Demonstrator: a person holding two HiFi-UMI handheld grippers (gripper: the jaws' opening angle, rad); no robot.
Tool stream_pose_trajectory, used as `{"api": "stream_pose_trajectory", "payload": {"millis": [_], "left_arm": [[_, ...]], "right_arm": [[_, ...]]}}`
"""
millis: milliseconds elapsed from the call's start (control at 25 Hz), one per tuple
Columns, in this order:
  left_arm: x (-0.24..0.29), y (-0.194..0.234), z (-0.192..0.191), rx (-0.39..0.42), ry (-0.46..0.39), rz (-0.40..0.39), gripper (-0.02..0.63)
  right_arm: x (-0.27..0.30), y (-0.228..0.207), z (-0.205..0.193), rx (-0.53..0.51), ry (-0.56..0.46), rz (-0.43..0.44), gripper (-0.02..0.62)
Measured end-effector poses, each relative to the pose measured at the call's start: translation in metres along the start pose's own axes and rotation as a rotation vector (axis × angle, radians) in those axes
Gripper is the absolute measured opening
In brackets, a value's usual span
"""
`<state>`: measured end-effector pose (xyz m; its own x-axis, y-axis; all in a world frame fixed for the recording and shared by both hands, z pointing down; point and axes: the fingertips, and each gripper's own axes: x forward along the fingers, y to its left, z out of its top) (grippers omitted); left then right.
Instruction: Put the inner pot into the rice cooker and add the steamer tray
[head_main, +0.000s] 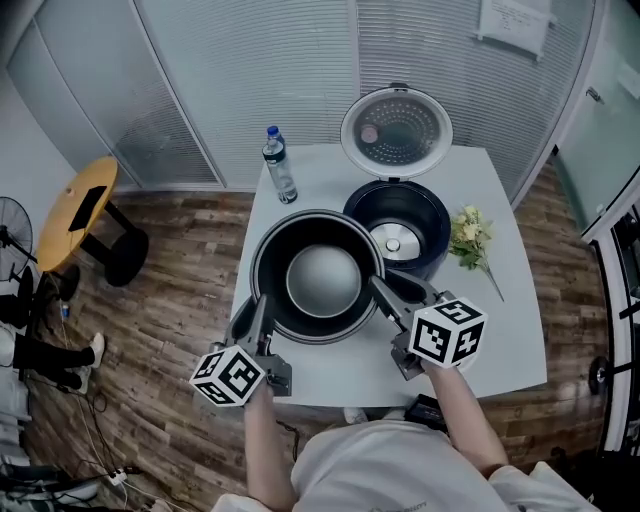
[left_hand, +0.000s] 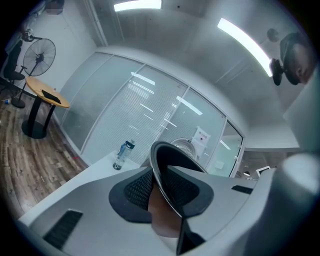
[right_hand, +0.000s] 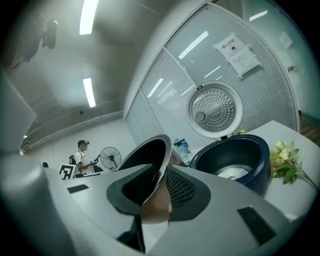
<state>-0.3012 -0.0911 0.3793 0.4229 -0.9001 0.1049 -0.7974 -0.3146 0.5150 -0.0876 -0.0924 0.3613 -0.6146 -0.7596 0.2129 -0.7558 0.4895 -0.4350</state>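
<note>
At centre frame the inner pot (head_main: 322, 280), left gripper (head_main: 252, 316) jaws clamped on its left rim, right gripper (head_main: 386, 291) jaws clamped on its right rim, rice cooker (head_main: 400, 222) upper right.

Dark round inner pot (head_main: 320, 282) hangs upright, mouth up, just beside the open navy rice cooker (head_main: 432, 222).

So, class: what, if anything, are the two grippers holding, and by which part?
Both hold the inner pot by its rim: the left gripper clamps the left side, the right gripper the right.
</note>
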Motion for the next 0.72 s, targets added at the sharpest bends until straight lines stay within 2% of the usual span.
{"api": "stream_pose_trajectory", "payload": {"millis": [400,720], "left_arm": [[0.012,-0.033,0.011,-0.009,-0.021,-0.089,0.092],[0.037,-0.06,0.013,0.013,0.017,-0.161,0.091]], "right_arm": [[-0.033,0.003,0.032,-0.001,-0.095,-0.02,0.092],[-0.056,-0.014,0.045,0.019,-0.149,-0.089,0.092]]}}
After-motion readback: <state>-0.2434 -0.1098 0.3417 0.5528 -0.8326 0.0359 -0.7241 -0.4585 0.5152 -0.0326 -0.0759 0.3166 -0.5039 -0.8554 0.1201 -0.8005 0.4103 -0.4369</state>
